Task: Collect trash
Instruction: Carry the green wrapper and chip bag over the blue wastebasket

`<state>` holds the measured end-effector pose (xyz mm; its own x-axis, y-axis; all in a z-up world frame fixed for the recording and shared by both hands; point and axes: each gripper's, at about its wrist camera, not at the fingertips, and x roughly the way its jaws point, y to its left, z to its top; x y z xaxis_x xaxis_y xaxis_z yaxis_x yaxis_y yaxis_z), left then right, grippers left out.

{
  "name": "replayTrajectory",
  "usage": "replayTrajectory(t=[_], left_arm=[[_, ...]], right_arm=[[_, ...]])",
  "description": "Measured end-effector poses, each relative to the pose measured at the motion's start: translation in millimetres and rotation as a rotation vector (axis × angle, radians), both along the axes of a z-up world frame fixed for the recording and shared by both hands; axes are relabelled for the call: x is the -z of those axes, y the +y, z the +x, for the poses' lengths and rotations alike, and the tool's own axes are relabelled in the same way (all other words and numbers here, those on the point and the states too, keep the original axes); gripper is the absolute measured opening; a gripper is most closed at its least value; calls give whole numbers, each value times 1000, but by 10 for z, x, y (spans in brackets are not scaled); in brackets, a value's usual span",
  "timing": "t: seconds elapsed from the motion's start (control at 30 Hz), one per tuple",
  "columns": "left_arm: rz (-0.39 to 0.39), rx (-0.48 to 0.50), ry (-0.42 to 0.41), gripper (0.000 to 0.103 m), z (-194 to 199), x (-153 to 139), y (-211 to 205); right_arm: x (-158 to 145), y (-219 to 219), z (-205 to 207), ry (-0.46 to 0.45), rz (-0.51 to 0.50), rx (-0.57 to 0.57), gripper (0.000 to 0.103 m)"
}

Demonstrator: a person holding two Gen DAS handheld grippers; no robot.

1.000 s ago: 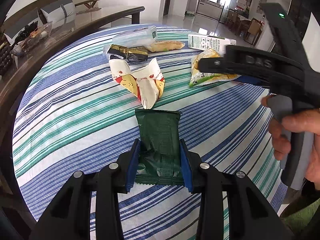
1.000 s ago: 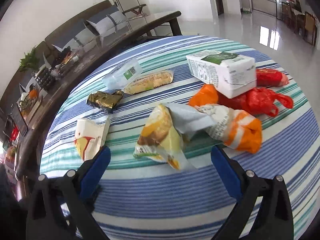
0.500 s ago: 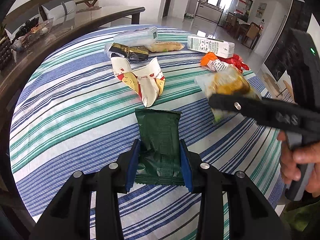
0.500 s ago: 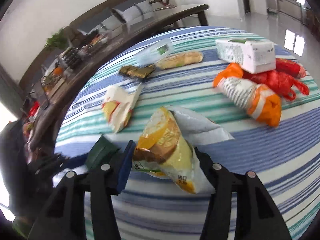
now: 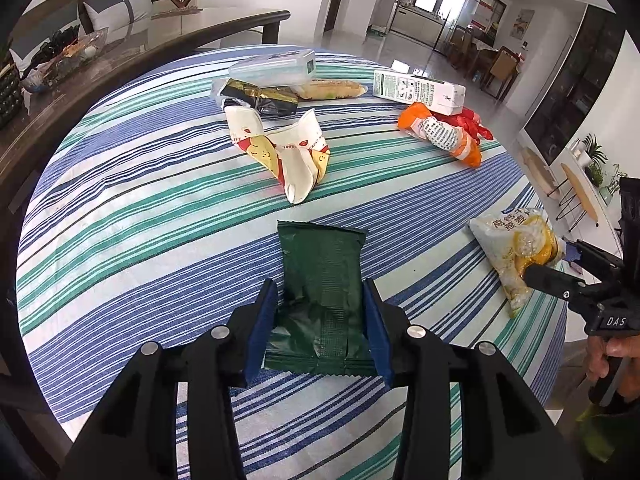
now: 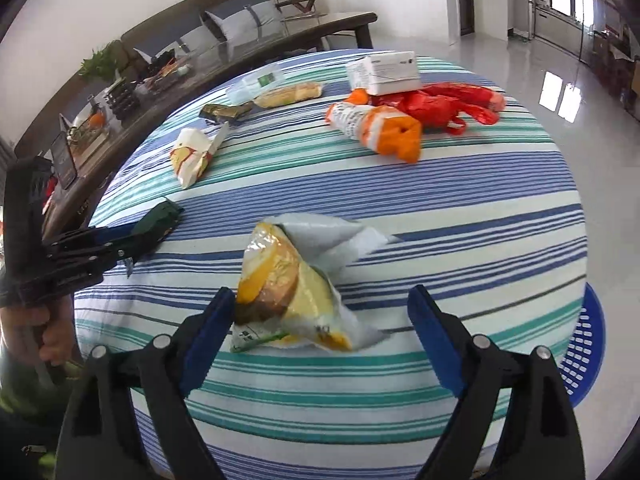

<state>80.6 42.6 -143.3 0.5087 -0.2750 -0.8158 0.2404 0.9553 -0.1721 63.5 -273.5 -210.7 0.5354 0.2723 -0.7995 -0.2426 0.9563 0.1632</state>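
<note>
Trash: a dark green wrapper [image 5: 320,292] is clamped between the fingers of the left claw [image 5: 320,320], ready for carrying. A yellow snack bag [image 6: 288,288] lies between the wide-open right claw [image 6: 320,328] fingers, apparently released on the striped surface [image 6: 460,200]; a blue basket [image 6: 588,352] sits beyond the claw's right finger.

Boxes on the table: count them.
2: a clear plastic box at the far edge, and a white carton to its right, behind the orange wrapper. None seems hidden.

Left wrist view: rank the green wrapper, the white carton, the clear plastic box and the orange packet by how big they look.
1. Green wrapper, though nearest the camera
2. White carton and clear plastic box: too alike to rank
3. Orange packet, only slightly smaller
</note>
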Motion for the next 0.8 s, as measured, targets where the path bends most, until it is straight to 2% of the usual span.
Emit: replayTrajectory(t=[0.07,0.1,0.13,0.23,0.33,0.4,0.53,0.57,0.6,0.67,0.73,0.8], left_arm=[[7,0,0,49,-13,-2,20],[12,-3,0,56,-20,-4,32],[20,-8,0,63,-24,-6,42],[33,-9,-2,72,-34,-3,68],[41,5,-2,76,-32,7,50],[62,20,-3,76,-27,15,3],[103,40,0,76,-35,22,-85],[120,42,-1,75,-41,27,-108],[137,45,-2,71,-45,29,-132],[173,44,-11,62,-56,31,-170],[180,54,-17,49,-66,19,-200],[185,60,-20,45,-69,14,-234]], right_arm=[[-40,9,-33,-17,-43,30,86],[-72,21,-64,-34,-69,42,86],[-126,57,-108,-62,-102,52,86],[-294,168,-232,-154,-146,58,86],[-335,352,-241,-183,-149,-9,87],[-260,470,-168,-171,-189,-45,87],[-46,601,-12,-136,-301,-60,87],[-18,592,21,-130,-317,-55,83],[-10,561,48,-123,-316,-45,71],[-15,497,68,-110,-304,-40,63],[-27,448,75,-99,-286,-45,60],[-34,397,96,-90,-256,-43,60]])
